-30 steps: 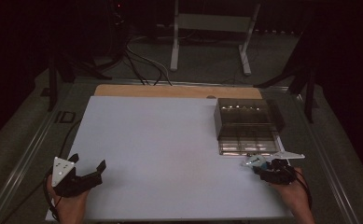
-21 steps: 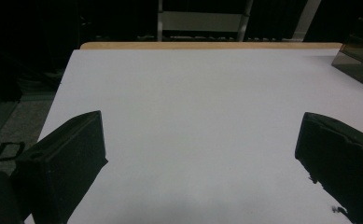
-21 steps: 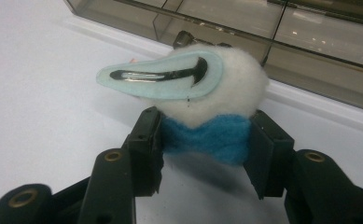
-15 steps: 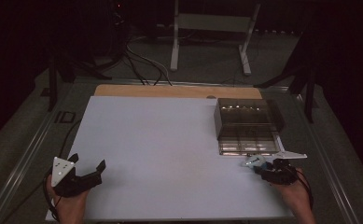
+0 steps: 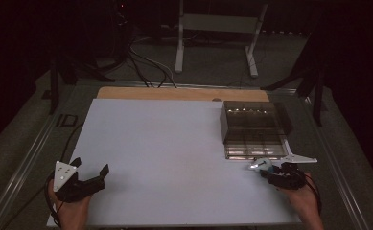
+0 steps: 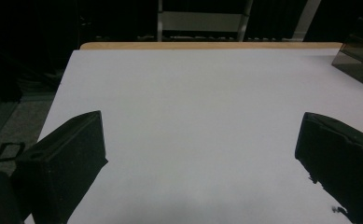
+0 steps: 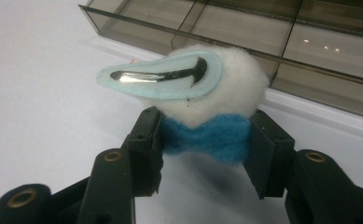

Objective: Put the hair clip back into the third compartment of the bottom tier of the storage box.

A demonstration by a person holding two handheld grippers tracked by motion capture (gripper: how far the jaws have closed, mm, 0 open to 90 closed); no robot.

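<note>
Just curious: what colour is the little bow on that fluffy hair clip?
Blue, on the bow; clearest in the right gripper view.

the right gripper (image 7: pixel 202 140) pinches a fluffy hair clip (image 7: pixel 202 93) by its blue bow, just before the smoky compartment box (image 7: pixel 282 32).

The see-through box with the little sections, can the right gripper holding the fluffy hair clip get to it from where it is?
Probably yes. The right gripper, shut on the fluffy hair clip, sits just in front of the box, whose open compartments face up, and nothing lies between them.

White-and-blue felt hair clip (image 7: pixel 202 100) — smoky-grey tray (image 5: pixel 253 129).
</note>
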